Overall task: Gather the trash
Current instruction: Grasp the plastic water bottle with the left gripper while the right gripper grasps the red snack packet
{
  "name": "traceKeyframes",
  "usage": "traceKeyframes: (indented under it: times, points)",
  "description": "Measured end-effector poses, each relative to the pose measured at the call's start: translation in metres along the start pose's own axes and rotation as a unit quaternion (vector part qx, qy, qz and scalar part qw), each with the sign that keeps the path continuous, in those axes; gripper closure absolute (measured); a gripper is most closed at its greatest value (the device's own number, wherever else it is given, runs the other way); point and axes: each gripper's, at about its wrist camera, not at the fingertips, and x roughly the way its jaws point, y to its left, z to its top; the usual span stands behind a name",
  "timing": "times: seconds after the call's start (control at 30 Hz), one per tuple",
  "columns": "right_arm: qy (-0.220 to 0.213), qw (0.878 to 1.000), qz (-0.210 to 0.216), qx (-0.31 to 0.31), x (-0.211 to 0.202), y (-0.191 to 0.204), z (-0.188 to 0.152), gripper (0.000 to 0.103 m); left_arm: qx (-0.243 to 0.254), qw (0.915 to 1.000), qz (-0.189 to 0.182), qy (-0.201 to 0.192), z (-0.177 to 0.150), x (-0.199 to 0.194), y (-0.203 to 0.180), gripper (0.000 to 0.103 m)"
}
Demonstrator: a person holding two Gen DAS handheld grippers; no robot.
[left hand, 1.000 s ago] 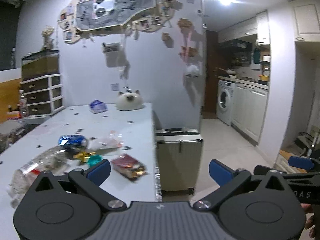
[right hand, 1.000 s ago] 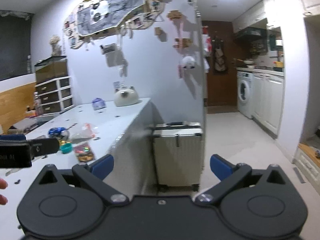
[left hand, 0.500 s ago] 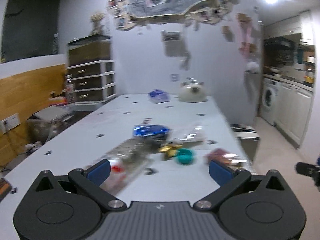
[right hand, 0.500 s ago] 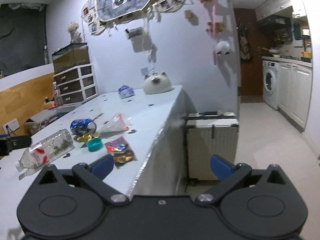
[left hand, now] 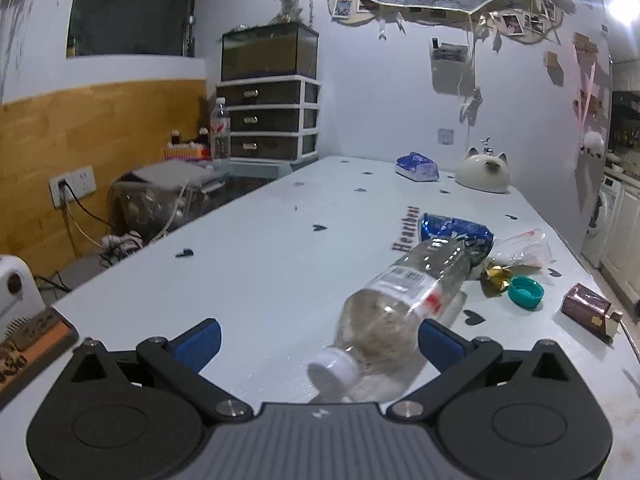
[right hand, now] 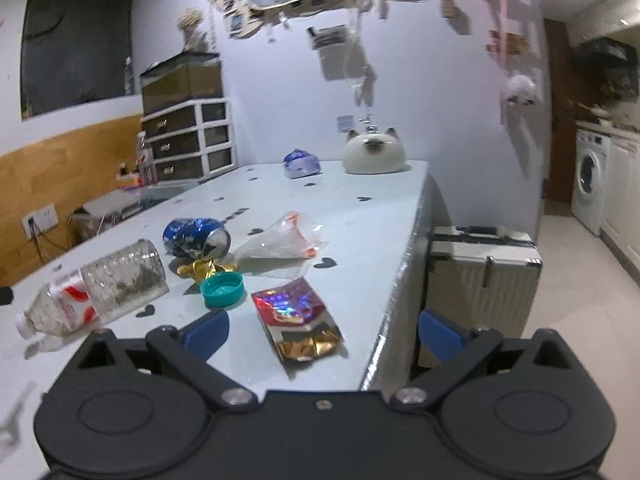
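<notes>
A white table (right hand: 360, 216) carries the litter. Ahead of the right claw (right hand: 320, 328) lie a foil wrapper (right hand: 298, 314), teal cap (right hand: 222, 289) and plastic bottle (right hand: 104, 286). Farther ahead lies a crushed can (right hand: 194, 237).

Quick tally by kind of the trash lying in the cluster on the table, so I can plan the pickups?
Plastic bottle: 1
Crushed blue can: 1
Gold foil wrapper: 1
Teal cap: 1
Clear plastic bag: 1
Red foil snack packet: 1
Total: 6

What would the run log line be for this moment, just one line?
task: collect trash | left gripper: open, plastic bottle between jaws, ungrasped | right gripper: open, above snack wrapper | table: teal cap, crushed can
</notes>
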Motion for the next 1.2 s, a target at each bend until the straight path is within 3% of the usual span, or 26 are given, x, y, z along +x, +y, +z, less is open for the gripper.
traceKeyframes:
  times: [0.3, 0.43, 0.5, 0.57, 0.73, 1.0, 1.2]
  points:
    - [0.046, 0.996, 0.015, -0.077, 0.062, 0.021, 0.008, 0.014, 0.023, 0.9988, -0.042, 0.01, -0.005, 0.032, 0.007, 0.004]
    - [0.061, 0.994, 0.024, -0.082, 0.075, 0.02, 0.008, 0.021, 0.012, 0.9973, -0.069, 0.021, -0.007, 0.041, 0.008, 0.02]
    - [0.069, 0.994, 0.03, -0.084, 0.076, 0.021, 0.006, 0.039, 0.006, 0.9966, -0.078, 0.023, -0.009, 0.042, 0.007, 0.025]
    - [0.073, 0.993, 0.034, -0.083, 0.073, 0.023, 0.003, 0.046, 0.002, 0.9957, -0.089, 0.028, -0.012, 0.041, 0.005, 0.036]
    - [0.068, 0.994, 0.048, -0.077, 0.05, 0.035, -0.005, 0.048, -0.004, 0.9952, -0.092, 0.034, -0.018, 0.03, -0.006, 0.067]
    - [0.06, 0.995, 0.061, -0.059, -0.004, 0.056, -0.027, 0.049, -0.017, 0.9964, -0.079, 0.027, -0.04, -0.008, -0.033, 0.069]
    - [0.057, 0.993, 0.077, -0.064, -0.044, 0.065, -0.044, 0.049, 0.012, 0.9948, -0.096, 0.033, -0.063, -0.056, -0.062, 0.069]
